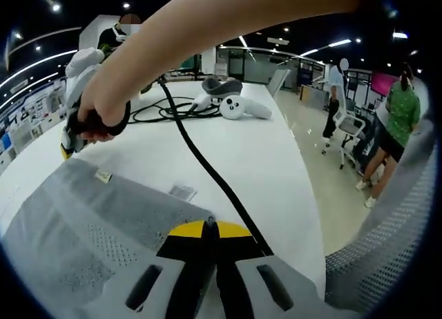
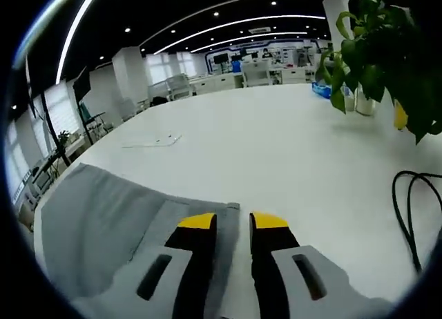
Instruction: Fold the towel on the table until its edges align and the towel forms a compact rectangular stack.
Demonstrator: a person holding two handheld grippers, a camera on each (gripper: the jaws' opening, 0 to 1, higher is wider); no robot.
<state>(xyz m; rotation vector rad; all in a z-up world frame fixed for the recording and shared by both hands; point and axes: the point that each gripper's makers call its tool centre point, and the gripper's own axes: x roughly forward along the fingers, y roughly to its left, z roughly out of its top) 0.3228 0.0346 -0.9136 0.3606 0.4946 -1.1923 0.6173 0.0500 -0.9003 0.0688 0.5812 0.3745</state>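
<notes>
White desk (image 2: pixel 276 146) in a big open office w/ ceiling strip lights.

Left hand-held gripper (image 1: pixel 210 226): yellow-tipped jaws pressed together at the near edge of the grey towel (image 1: pixel 90 229); tips meet right at the cloth's corner/edge, and a bit of cloth seems pinched between them, though I can't tell for sure. A black cable (image 1: pixel 207 163) runs from beside its jaws across the desk toward a coil further back.

Right hand-held gripper (image 2: pixel 233 222): jaws a little apart, narrow gap, w/ the towel's (image 2: pixel 103 222) edge lying in the gap between the tips. Jaws aren't closed on it. The same tool shows in the left gripper view as a white body w/ yellow tip (image 1: pixel 72 126), gripped by a hand (image 1: pixel 103 105) whose bare forearm crosses the top of that view from upper right down to left; tip sits at the towel's far corner.

Towel lies flat on the desk, spread between the two tools, long axis running roughly from one to the other; small tag (image 1: pixel 103 175) on its far edge.

Further out: white VR headset and controllers (image 1: pixel 228 98) beyond the cable coil; potted plant (image 2: pixel 387 56) at the desk's far side; more black cable (image 2: pixel 411 208) loops near it. People stand by office chairs (image 1: pixel 349 129) off the desk edge.
</notes>
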